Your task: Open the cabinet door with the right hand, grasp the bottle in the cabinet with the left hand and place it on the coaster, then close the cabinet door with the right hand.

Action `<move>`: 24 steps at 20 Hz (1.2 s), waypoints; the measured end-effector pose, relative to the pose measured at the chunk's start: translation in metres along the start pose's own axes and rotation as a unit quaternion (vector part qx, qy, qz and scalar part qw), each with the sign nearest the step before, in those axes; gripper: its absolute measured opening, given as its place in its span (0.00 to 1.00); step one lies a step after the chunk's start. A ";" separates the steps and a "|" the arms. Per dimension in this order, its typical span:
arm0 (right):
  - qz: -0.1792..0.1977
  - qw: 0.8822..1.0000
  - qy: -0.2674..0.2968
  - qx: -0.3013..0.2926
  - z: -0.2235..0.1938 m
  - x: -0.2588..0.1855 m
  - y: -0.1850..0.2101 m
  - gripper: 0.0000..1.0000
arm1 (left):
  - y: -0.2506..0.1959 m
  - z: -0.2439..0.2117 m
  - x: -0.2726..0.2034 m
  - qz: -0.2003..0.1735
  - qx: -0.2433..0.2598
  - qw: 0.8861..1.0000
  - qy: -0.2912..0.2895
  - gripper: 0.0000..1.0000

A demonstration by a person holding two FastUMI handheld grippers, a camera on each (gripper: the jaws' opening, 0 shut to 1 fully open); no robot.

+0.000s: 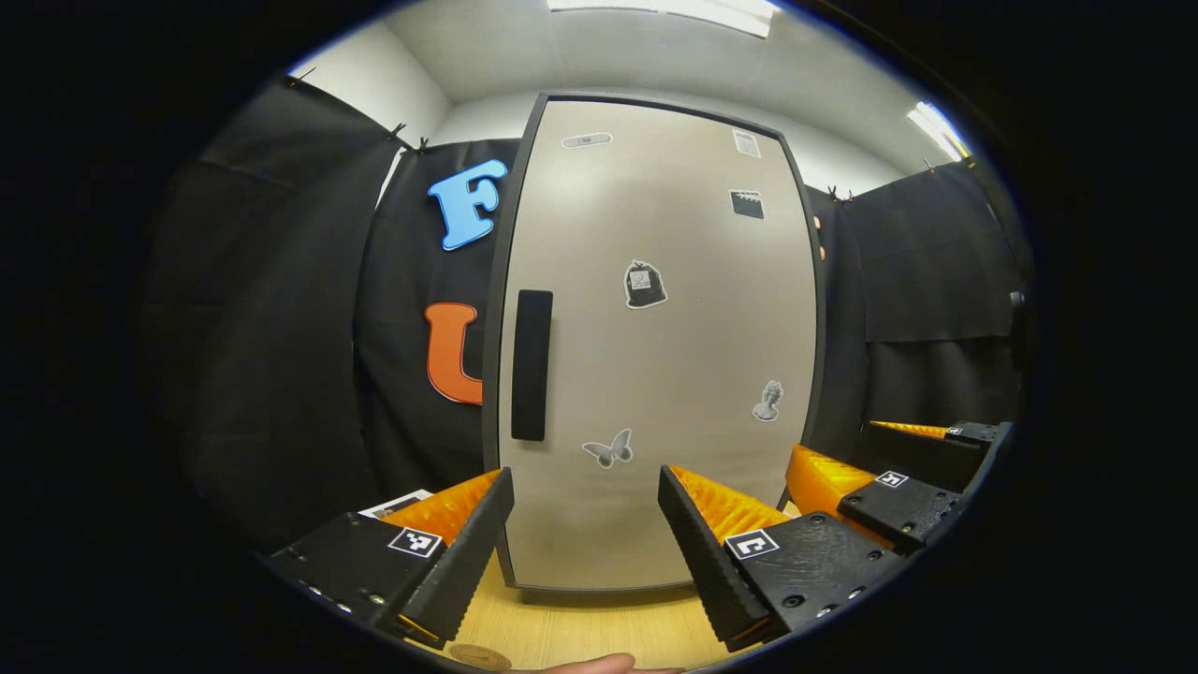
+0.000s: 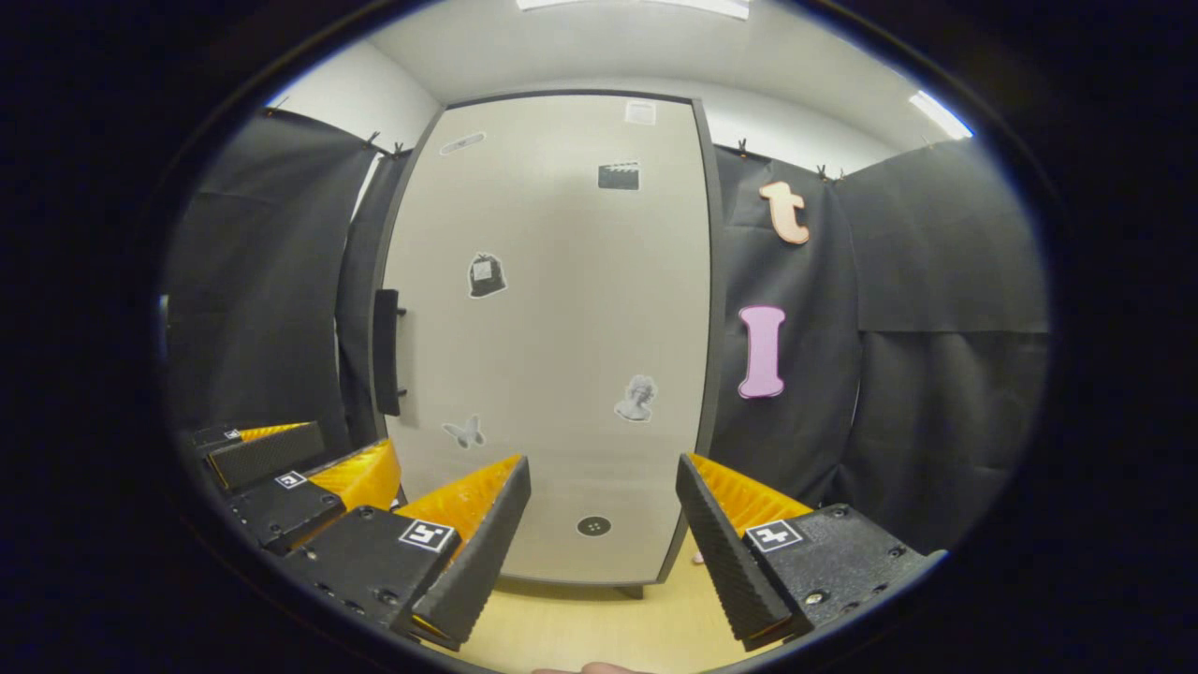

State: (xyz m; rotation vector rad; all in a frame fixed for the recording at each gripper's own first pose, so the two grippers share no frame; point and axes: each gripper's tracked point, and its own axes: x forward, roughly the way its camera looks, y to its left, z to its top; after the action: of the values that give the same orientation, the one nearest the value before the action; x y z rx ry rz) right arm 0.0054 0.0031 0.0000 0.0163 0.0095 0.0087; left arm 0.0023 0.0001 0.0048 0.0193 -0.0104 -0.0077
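Observation:
A tall grey cabinet door [image 1: 655, 356] stands shut in front of me, with several stickers on it and a dark vertical handle [image 1: 531, 365] near its left edge. The right gripper view has the same door [image 2: 552, 356] and its handle [image 2: 387, 352] seen edge-on at the left. My left gripper [image 1: 585, 524] is open and empty, short of the door's lower part. My right gripper [image 2: 604, 520] is open too, facing the door's lower right; it also appears at the right of the left gripper view [image 1: 898, 468]. A round coaster [image 1: 479, 657] peeks in at the bottom. The bottle is hidden.
The cabinet stands on a light wooden tabletop [image 1: 580, 627]. Black cloth walls [image 2: 936, 337] close in both sides. The left gripper [image 2: 281, 468] is seen at the lower left of the right gripper view. A fingertip [image 1: 608, 665] sits at the bottom edge.

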 end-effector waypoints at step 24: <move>-0.001 1.000 0.025 0.009 -0.022 0.009 0.004 0.98 | 0.009 -0.021 0.002 0.015 0.003 0.999 0.028 0.94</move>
State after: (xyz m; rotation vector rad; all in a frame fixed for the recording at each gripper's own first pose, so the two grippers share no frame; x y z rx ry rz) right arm 0.0141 0.0081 -0.0219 0.0343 0.0606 0.0067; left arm 0.0044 0.0095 -0.0164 0.0256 0.0455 0.0229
